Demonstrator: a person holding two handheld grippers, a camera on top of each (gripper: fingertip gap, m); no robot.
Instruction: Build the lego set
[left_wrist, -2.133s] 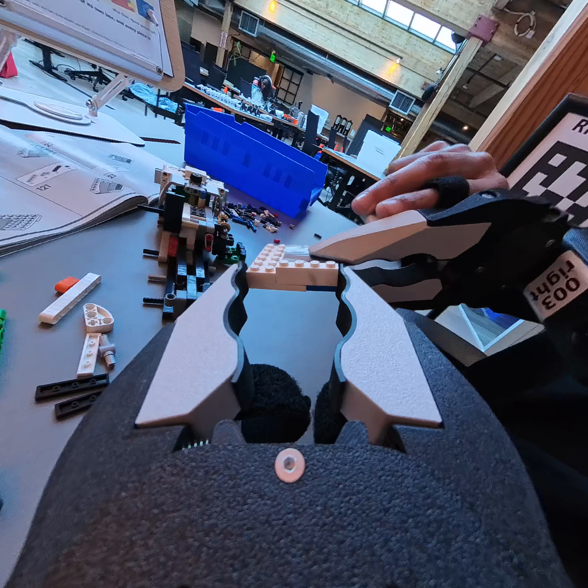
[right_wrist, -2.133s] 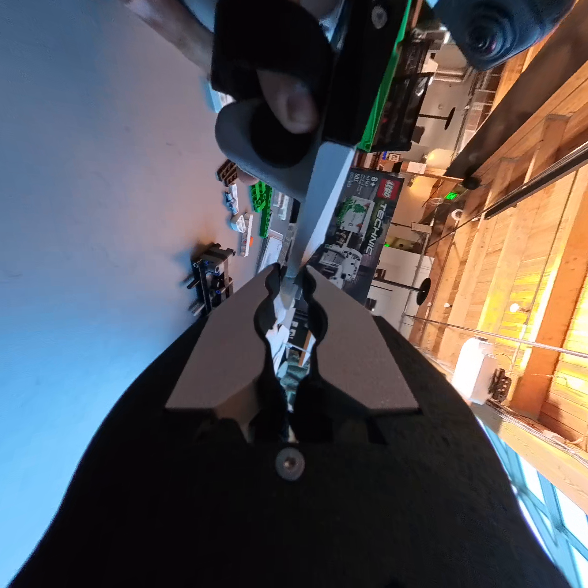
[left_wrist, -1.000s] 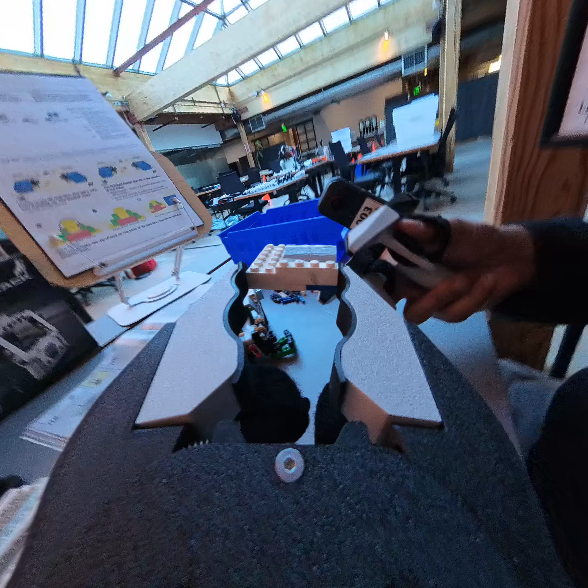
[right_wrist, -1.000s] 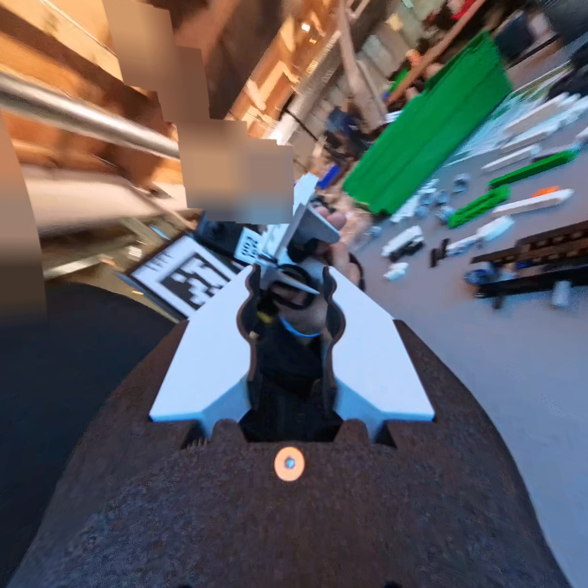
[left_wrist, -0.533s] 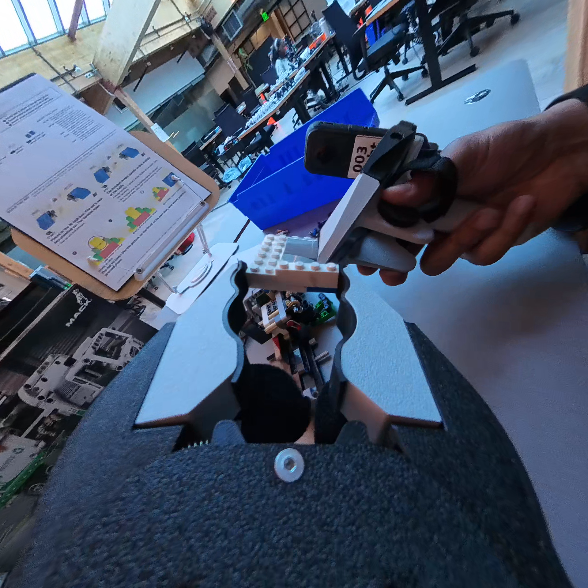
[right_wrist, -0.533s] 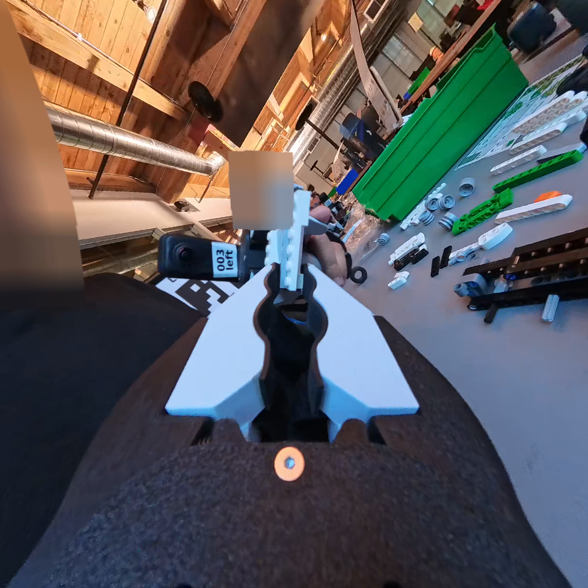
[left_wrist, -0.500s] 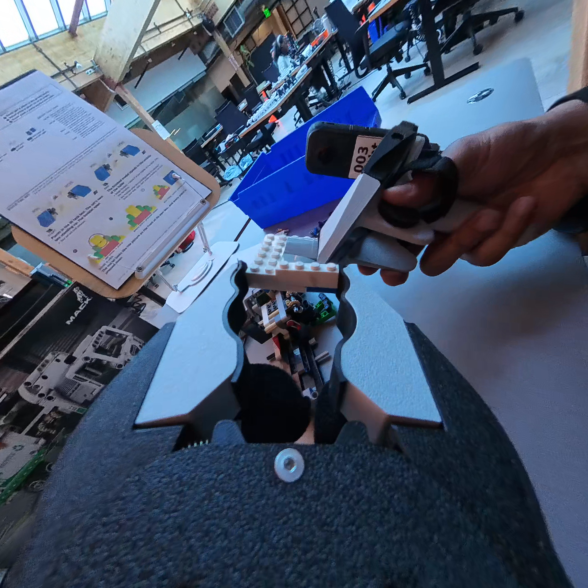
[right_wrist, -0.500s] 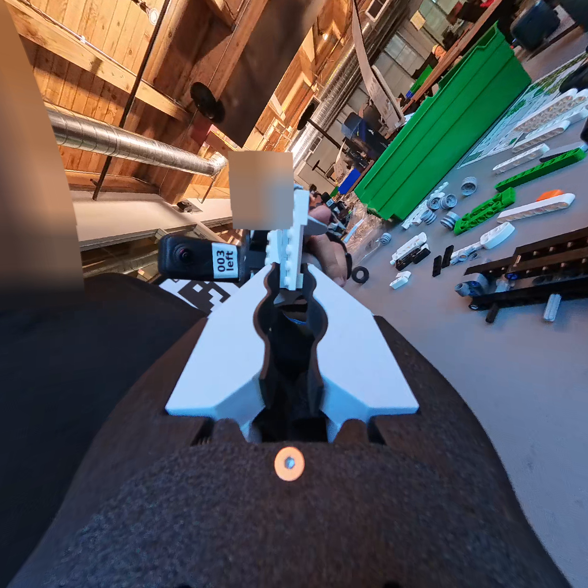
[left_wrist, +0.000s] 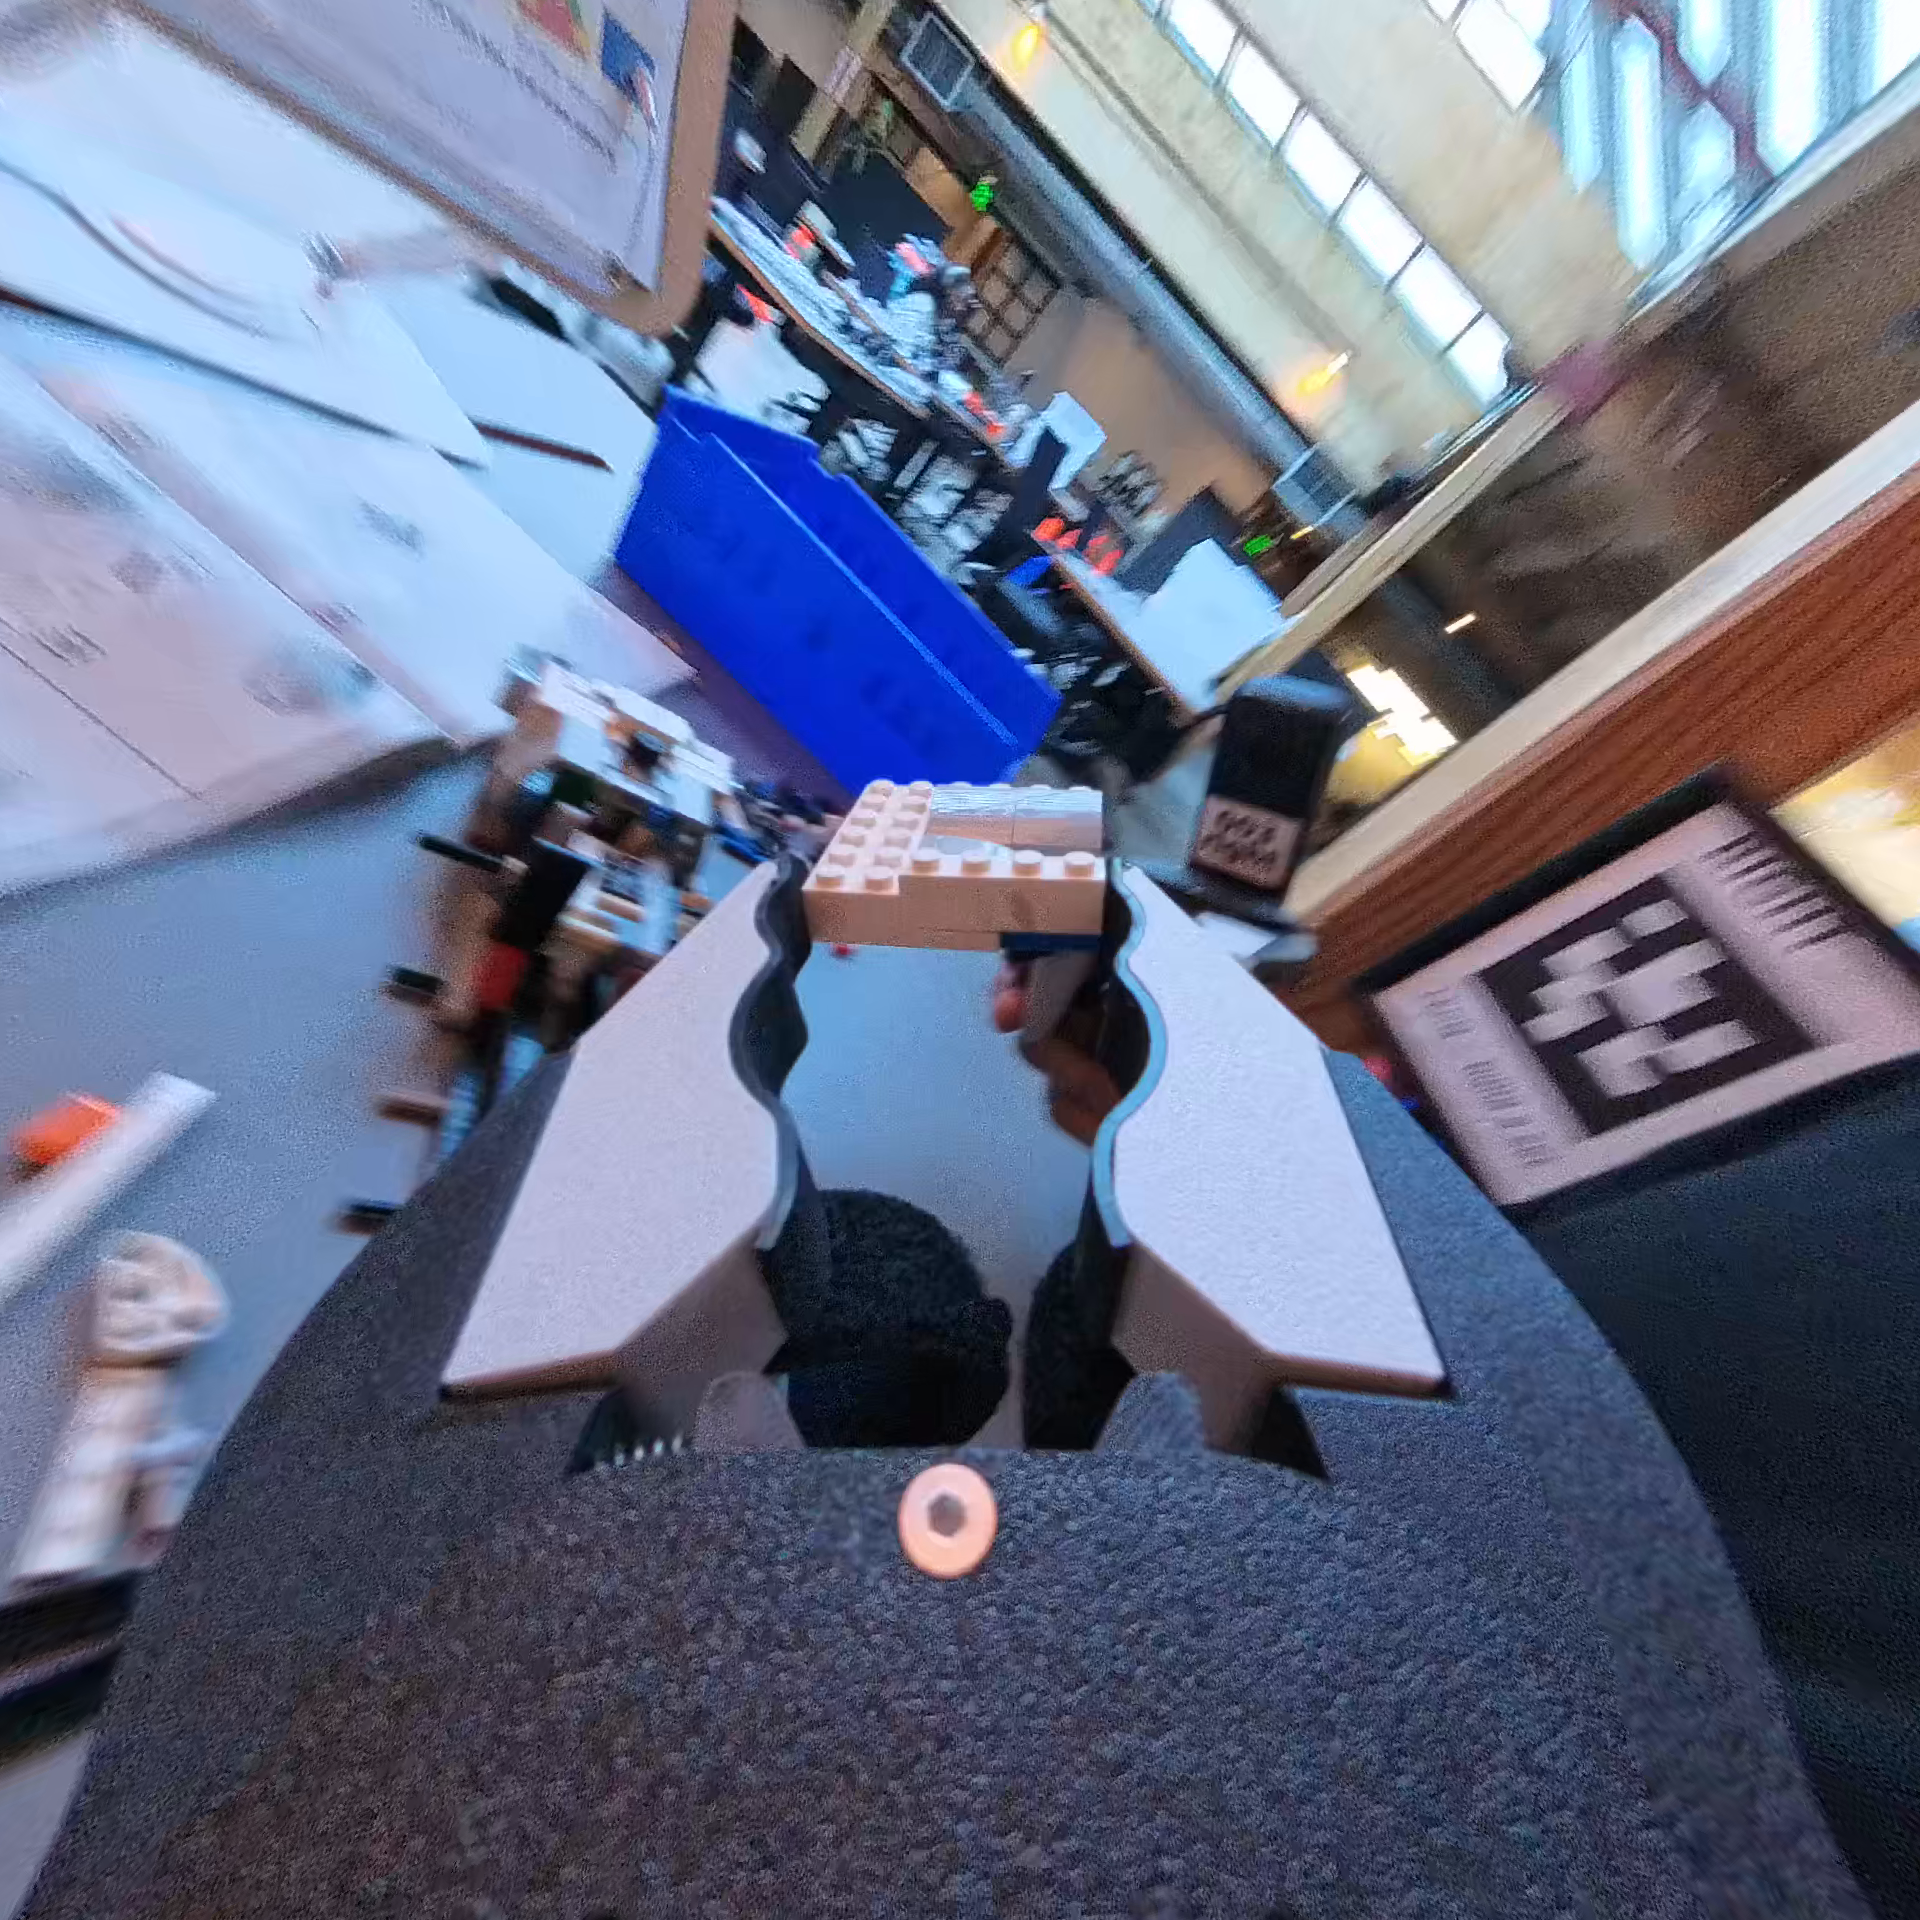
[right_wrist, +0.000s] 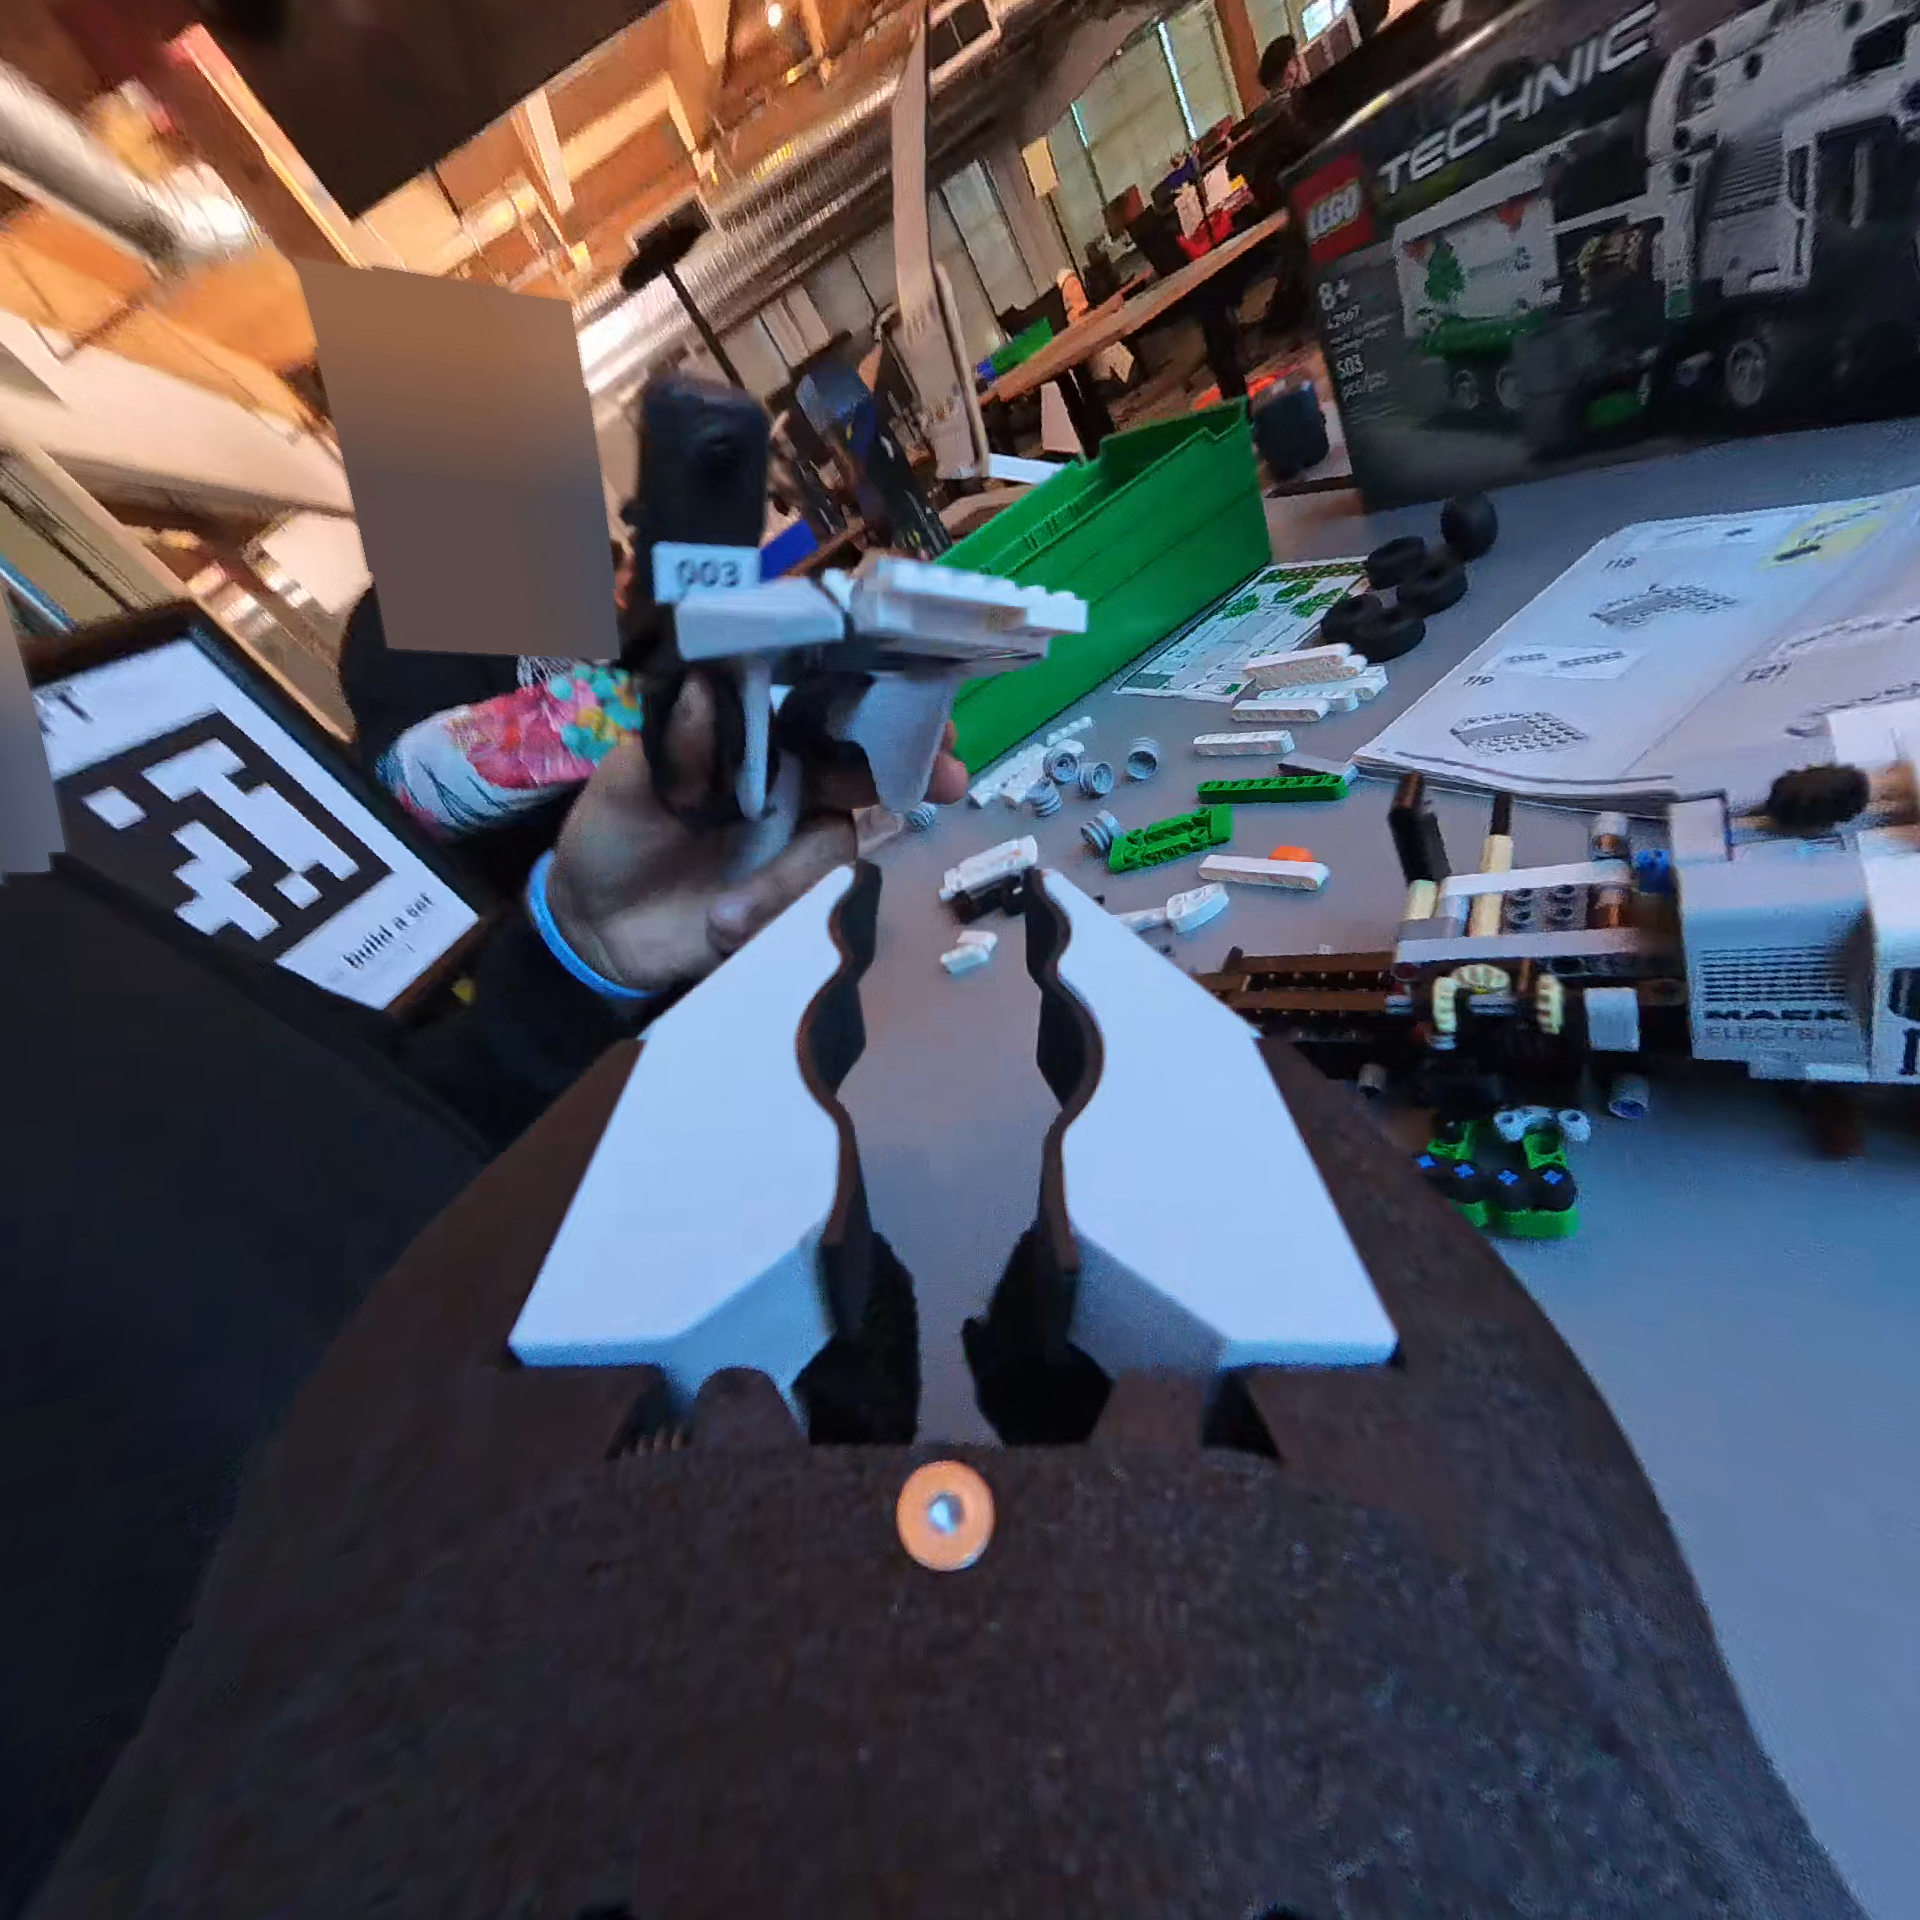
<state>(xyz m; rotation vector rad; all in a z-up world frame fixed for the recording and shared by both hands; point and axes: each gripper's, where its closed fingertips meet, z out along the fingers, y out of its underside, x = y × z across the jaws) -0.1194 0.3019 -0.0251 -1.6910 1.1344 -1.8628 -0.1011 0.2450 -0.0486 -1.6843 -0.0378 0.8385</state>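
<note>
My left gripper (left_wrist: 951, 906) is shut on a white studded plate assembly (left_wrist: 961, 868) with a smooth grey tile on top, held across its fingertips above the table. In the right wrist view the left gripper (right_wrist: 831, 634), in a hand, holds the same plate assembly (right_wrist: 966, 613) up in the air. My right gripper (right_wrist: 948, 883) is open and empty, below and to the right of that assembly and apart from it. The part-built white and black truck (right_wrist: 1662, 956) stands on the grey table at the right; it also shows, blurred, in the left wrist view (left_wrist: 582, 831).
A green bin (right_wrist: 1122, 561), the set's box (right_wrist: 1610, 239), an open instruction booklet (right_wrist: 1662, 665), black wheels (right_wrist: 1413, 592) and several loose white and green parts (right_wrist: 1164, 836) lie on the table. A blue bin (left_wrist: 821, 634) stands behind the truck. A small green sub-assembly (right_wrist: 1496, 1184) lies in front of the truck. The gap from one gripper's tips to the other's is roughly 7 centimetres.
My right gripper, shut on the plate assembly's grey end half a second ago, has let go, opened and drawn back. My left gripper has swung round with the assembly still held.
</note>
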